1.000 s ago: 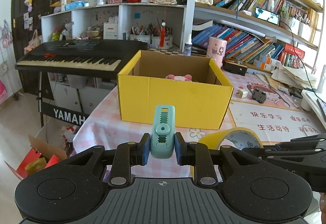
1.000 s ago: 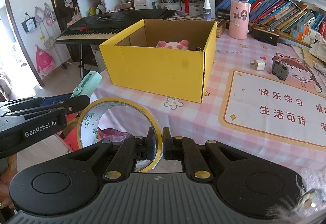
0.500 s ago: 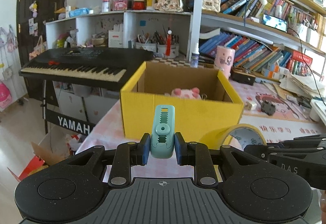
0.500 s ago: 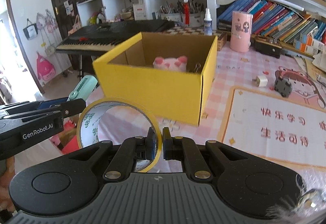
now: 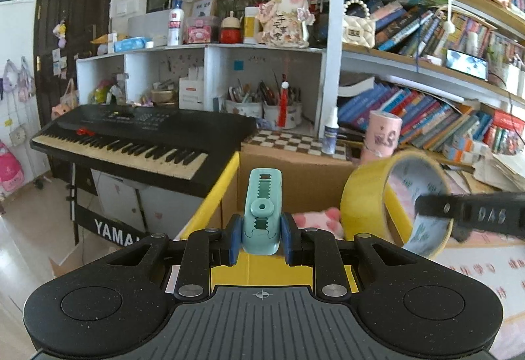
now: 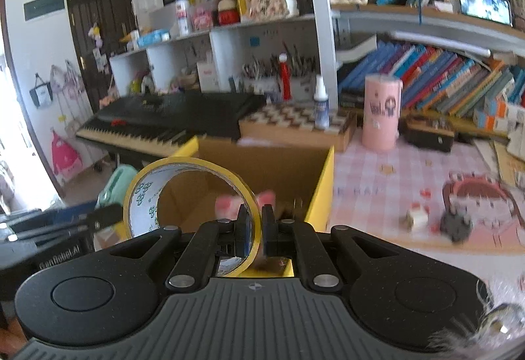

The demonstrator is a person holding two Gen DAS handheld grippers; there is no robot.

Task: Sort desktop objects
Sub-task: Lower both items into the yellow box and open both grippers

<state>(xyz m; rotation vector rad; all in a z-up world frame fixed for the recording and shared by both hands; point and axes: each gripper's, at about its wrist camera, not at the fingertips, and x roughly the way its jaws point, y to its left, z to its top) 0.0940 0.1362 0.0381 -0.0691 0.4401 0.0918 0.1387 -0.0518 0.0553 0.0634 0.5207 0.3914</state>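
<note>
My left gripper [image 5: 261, 237] is shut on a teal clip [image 5: 262, 212], held upright over the near left part of the yellow cardboard box [image 5: 226, 176]. My right gripper [image 6: 254, 225] is shut on the rim of a yellow tape roll [image 6: 144, 189], held over the same box [image 6: 323, 183]. The roll also shows in the left wrist view [image 5: 364, 196], to the right of the clip. A pink plush toy [image 5: 320, 219] lies inside the box. The clip shows in the right wrist view [image 6: 115, 186], to the left of the roll.
A black keyboard [image 5: 131, 137] stands left of the box. A pink cylinder [image 6: 380, 110], a spray bottle [image 6: 321, 106] and a checkered box [image 6: 295, 122] stand behind it. A small white cube [image 6: 416, 217] and a dark object [image 6: 456, 224] lie on the pink mat at right.
Both grippers have risen and moved forward with their loads, from in front of the box to over its open top. Both grips are unchanged.
</note>
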